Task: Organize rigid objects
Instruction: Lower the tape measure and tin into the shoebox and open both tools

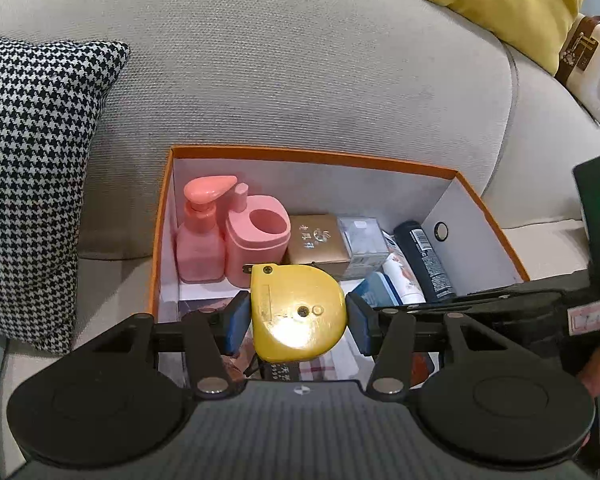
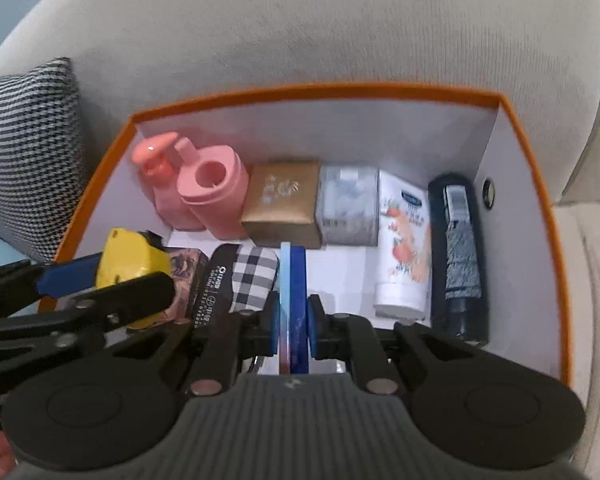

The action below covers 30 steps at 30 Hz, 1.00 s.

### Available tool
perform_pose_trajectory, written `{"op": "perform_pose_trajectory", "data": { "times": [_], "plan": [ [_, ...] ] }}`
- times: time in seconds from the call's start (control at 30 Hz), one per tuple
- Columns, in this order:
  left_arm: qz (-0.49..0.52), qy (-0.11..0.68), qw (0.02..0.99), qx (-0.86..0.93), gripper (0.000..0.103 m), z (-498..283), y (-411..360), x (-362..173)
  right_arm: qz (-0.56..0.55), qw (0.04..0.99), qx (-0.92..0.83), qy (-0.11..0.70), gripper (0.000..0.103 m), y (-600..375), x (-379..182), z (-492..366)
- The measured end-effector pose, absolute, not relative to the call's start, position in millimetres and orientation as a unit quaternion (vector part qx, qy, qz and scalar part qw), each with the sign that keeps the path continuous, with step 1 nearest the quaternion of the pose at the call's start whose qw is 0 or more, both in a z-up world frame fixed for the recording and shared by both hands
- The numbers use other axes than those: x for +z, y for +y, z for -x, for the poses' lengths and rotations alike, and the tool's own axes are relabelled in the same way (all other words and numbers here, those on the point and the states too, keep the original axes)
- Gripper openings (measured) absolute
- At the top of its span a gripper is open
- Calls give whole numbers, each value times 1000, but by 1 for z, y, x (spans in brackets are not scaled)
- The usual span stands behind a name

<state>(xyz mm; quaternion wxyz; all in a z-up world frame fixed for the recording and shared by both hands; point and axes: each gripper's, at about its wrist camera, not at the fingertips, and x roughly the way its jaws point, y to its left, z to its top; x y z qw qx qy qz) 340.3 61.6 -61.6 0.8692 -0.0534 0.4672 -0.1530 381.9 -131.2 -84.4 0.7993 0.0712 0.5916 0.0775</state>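
Note:
My left gripper (image 1: 298, 316) is shut on a yellow tape measure (image 1: 296, 308), its blue pads pressing the two sides, above the near left part of an orange-rimmed box (image 1: 312, 155). The right wrist view shows that tape measure (image 2: 132, 264) at the box's left wall. My right gripper (image 2: 294, 316) is shut on a thin flat blue case (image 2: 294, 280), held edge-on over the box's (image 2: 320, 90) near middle. The floor under the blue case is hidden.
Along the box's far wall stand a pink pump bottle (image 2: 156, 176), a pink holder (image 2: 216, 192), a brown box (image 2: 284, 204) and a grey box (image 2: 348, 208). A white tube (image 2: 404, 240), a dark umbrella (image 2: 460, 248) and a checked case (image 2: 252, 276) lie inside. A houndstooth cushion (image 1: 32, 168) sits on the left.

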Motion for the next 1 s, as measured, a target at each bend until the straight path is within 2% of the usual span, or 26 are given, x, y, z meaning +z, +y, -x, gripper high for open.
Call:
{"op": "perform_pose_trajectory", "data": {
  "times": [0.5,1.0],
  "plan": [
    [29,475,864,-166,58,-350,55,-69,-121,749,56,649,14,-131,-123,-410],
    [19,481,858,-176,58,-347,50,-73,-69,708,50,701,31,-144,-130,-417]
  ]
}}
